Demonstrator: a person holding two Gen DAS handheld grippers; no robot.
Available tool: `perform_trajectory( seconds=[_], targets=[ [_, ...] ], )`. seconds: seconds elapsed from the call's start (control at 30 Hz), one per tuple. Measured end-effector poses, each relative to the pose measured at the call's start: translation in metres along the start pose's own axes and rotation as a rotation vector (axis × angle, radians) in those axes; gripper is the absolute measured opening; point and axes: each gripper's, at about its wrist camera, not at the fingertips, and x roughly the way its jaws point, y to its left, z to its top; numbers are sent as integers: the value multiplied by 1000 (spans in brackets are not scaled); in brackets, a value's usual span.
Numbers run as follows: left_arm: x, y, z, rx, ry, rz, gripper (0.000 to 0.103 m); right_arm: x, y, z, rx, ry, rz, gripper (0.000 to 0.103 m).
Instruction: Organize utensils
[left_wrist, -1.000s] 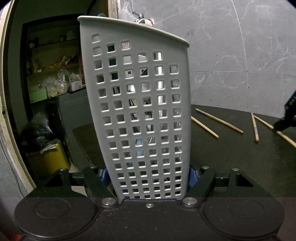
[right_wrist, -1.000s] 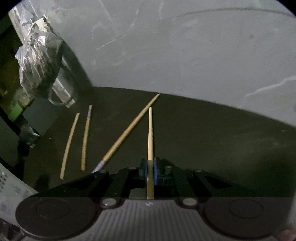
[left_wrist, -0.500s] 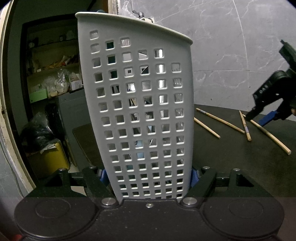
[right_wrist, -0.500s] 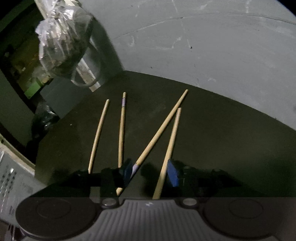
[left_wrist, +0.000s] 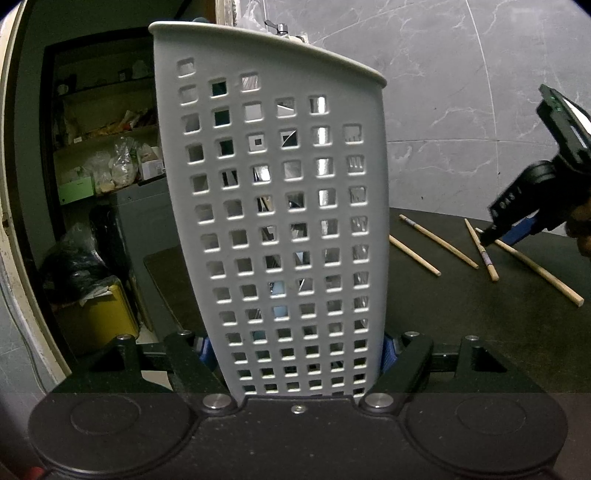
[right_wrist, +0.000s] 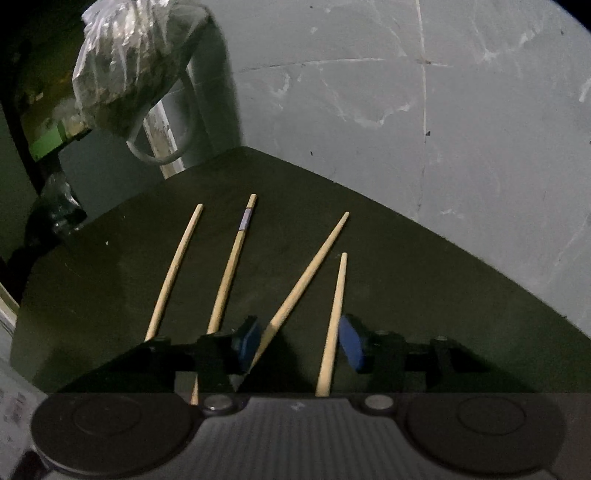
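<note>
Grey plastic fills most of the left view. It is the holder (left_wrist: 280, 229), a tall bin w/ lots of little square holes. The left tongs (left_wrist: 295, 354) are squeezed on its bottom, one blue pad on each side wall, so the holder is held tight and stands up w/ a small lean.

In the right view the right tongs (right_wrist: 299, 341) hang over the dark counter (right_wrist: 424, 295) w/ the pads apart, about half way open. They hold nothing. Two chopsticks run between the pads: the long chopstick (right_wrist: 306, 273) passes close by the left pad, and the short chopstick (right_wrist: 334, 317) sits close by the right pad. I can't tell if either pad touches the wood.

A bit farther to the left lie 2 more, the purple-band chopstick (right_wrist: 231, 266) and the plain chopstick (right_wrist: 173, 273). All 4 are flat on the counter and none is in the holder yet, so the job is near its start, I think. Past them the counter ends at a grey stone wall (right_wrist: 406, 110), and a shiny plastic bag (right_wrist: 122, 62) hangs up on the left.

What could go wrong: if the tongs close now they may catch both sticks, or pinch only one and flick the other away. Thin round wood can roll or slip, too. And the holder leans, so a stick dropped in badly may hit the rim and bounce out.
</note>
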Motion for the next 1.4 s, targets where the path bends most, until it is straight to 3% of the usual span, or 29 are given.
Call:
perform_trajectory(
  seconds=[0.07, 0.17, 0.27, 0.37, 0.5, 0.83, 1.07, 1.27, 1.4],
  targets=[
    [0, 0, 0, -1, 0, -2, 78, -4, -1, -5, -12, -9, 5, 41],
    [1, 1, 0, -3, 0, -3, 78, -12, -2, -12, -49, -10, -11, 24],
    [1, 1, 0, -3, 1, -4, 78, -23, -7, -21, -53, -3, -10, 25],
    [1, 1, 0, -4, 0, -4, 78, -36, -20, -25, 10, 28, 49, 35],
    [2, -1, 0, -2, 1, -1, 78, -50, -24, -32, 32, 64, 83, 35],
    [0, -1, 2, -2, 0, -3, 77, -35, 3, -23, 72, 133, 315, 47],
    [-1, -3, 3, -2, 1, -3, 77, -11, 5, 20, 94, 35, 265, 48],
    [0, -2, 4, -3, 2, -4, 77, 35, 4, 49, 39, 41, 259, 48],
    [0, -2, 3, -5, 1, -4, 77, 45, -6, 45, 20, 38, 208, 47]
  ],
)
